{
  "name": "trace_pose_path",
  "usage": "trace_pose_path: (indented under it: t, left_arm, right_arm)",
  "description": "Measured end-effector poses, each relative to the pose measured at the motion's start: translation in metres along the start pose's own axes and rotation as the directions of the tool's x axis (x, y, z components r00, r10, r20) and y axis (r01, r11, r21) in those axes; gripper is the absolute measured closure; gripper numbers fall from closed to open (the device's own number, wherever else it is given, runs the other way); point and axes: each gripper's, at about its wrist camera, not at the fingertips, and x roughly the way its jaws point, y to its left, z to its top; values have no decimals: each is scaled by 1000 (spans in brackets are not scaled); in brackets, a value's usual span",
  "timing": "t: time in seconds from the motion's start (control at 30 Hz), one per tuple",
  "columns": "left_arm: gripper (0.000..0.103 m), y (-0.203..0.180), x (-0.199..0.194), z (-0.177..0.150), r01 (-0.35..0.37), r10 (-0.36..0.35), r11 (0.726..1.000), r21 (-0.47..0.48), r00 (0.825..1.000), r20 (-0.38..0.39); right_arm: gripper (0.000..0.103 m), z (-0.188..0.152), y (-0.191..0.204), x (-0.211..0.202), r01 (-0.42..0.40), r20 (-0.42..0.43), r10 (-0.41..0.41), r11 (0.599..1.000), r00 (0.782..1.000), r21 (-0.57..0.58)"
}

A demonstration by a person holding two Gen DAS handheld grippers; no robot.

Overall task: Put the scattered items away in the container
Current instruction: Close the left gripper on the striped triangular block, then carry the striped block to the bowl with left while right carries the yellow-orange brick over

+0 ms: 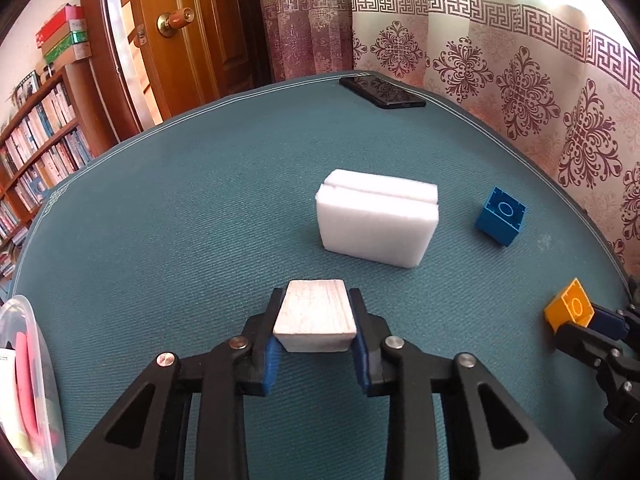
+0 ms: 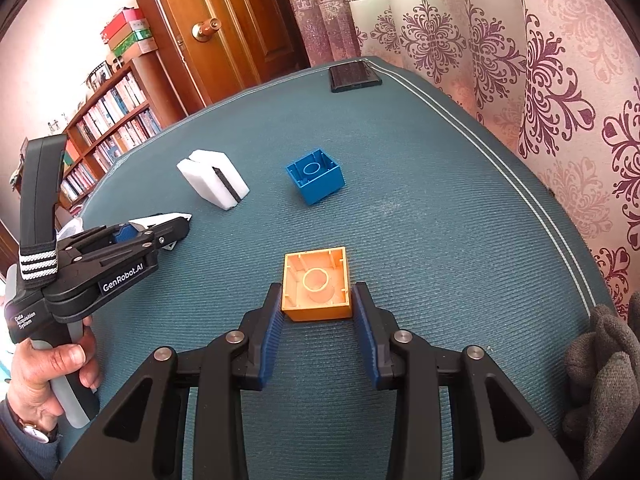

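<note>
Left gripper [image 1: 316,322] clamped on pale wooden block [image 1: 316,314], right gripper [image 2: 318,316] jaws flanking hollow orange plastic brick [image 2: 316,286], seemingly touching, clear plastic container [image 1: 24,380] at left edge.

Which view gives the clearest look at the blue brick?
The right wrist view: the blue brick sits mid-frame, tipped, its hollow underside and inner ring clear. The left wrist view shows it smaller, off to the right near the curtain.

The clear container [image 1: 24,380] is cut off at the left edge of the left wrist view, its contents (something pink among them) unreadable; a grey cloth [image 2: 604,368] runs off the right wrist view's right edge.
</note>
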Motion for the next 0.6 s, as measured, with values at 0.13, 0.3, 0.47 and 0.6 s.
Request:
trace_pose_path:
  t: [0.13, 0.3, 0.47, 0.6]
  left_arm:
    - [70, 7, -16, -5, 15, -14, 1000, -23, 999, 31]
    - [69, 26, -38, -10, 13, -9, 998, -59, 998, 65]
    - [69, 49, -54, -18, -3, 12, 995, -105, 997, 83]
    - [69, 70, -63, -25, -25, 37, 990, -140, 996, 87]
  right_arm:
    - [66, 0, 2, -5, -20, 26, 20, 1000, 999, -8]
    - [66, -1, 11, -9, -47, 31, 48, 999, 998, -21]
    - [66, -4, 31, -8, -71, 15, 72, 996, 997, -53]
    - [66, -6, 49, -5, -96, 1, 96, 992, 995, -83]
